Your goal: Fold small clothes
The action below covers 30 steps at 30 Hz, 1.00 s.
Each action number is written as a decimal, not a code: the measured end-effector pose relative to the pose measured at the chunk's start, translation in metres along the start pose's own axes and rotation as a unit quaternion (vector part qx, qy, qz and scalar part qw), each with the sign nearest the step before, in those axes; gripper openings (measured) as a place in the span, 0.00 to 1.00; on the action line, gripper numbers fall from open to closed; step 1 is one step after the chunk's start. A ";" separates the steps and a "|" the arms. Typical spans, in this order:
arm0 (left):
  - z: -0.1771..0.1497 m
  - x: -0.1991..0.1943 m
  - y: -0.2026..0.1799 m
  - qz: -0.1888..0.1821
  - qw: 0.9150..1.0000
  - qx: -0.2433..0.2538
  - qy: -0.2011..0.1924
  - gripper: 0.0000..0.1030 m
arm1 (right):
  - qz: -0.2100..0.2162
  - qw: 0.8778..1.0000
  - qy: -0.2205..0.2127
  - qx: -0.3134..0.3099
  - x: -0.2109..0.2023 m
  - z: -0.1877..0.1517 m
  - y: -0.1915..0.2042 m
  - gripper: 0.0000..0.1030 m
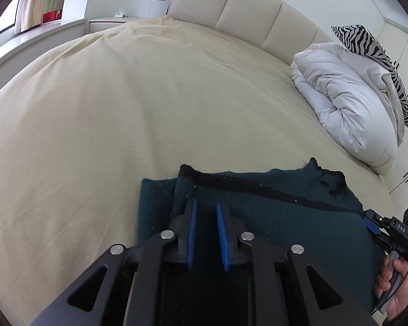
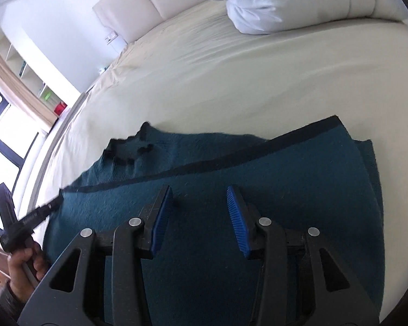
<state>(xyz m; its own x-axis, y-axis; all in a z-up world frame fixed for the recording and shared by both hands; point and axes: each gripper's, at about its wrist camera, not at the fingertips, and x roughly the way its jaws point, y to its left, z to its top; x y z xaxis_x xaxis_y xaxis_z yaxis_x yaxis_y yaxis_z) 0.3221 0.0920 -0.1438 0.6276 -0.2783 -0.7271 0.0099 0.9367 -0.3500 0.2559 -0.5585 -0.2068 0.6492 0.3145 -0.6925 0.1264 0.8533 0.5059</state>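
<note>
Teal knit garment [image 2: 231, 179] lies spread across the near part of the cream bed sheet [image 1: 122, 114], directly under both grippers, with one layer already lapped over another and a black trim band [image 2: 193, 167] running across it. Nearest the left wrist camera, the left gripper [image 1: 206, 203] hovers over the garment's left end with its blue pads [image 1: 193, 228] a narrow gap apart and no cloth between them. The right gripper [image 2: 200, 193] sits above the middle of the fabric, jaws parted wider, also holding nothing. The knit looks soft, thick and limp, light enough for a pinch, likely to sag and drag rather than slide; its fuzzy surface should grip the ribbed pads well. The best holds are probably the doubled edge by the trim or the outer corners. Farther off lie a white duvet [image 1: 348, 100] and zebra-print pillow [image 1: 367, 43] by the headboard [image 1: 244, 8].
</note>
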 end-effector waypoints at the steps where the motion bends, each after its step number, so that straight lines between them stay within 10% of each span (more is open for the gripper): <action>1: -0.001 -0.001 0.004 -0.004 1.000 -0.003 0.000 0.15 | 0.007 1.000 -0.009 0.027 0.000 0.005 -0.013 0.36; 7: -0.005 -0.004 0.011 -0.012 1.000 -0.015 -0.003 0.13 | 0.034 0.991 -0.038 0.127 -0.009 0.015 -0.071 0.09; 11: -0.012 -0.027 -0.001 0.014 1.000 0.002 -0.005 0.13 | -0.025 0.993 -0.068 0.092 -0.051 0.007 -0.061 0.17; 15: -0.047 -0.081 -0.038 0.000 0.999 0.039 -0.030 0.28 | 0.065 0.996 -0.061 0.026 -0.101 -0.036 -0.008 0.24; 18: -0.086 -0.103 -0.071 -0.008 0.996 0.087 -0.024 0.36 | 0.123 0.992 -0.029 -0.016 -0.107 -0.085 0.040 0.54; 24: -0.129 -0.082 -0.072 0.019 0.992 0.118 0.030 0.34 | 0.167 0.980 0.104 -0.013 -0.045 -0.167 0.081 0.55; 30: -0.134 -0.098 -0.049 0.020 0.994 0.101 0.029 0.30 | 0.135 0.988 0.049 0.064 -0.064 -0.166 0.014 0.35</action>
<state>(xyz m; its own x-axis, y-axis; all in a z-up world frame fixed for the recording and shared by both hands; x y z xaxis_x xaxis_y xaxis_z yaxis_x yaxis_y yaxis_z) 0.1560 0.0447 -0.1346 0.5845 -0.2463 -0.7731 0.1458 0.9692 -0.1985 0.0916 -0.4974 -0.2413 0.5974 0.5670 -0.5671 0.0572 0.6753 0.7353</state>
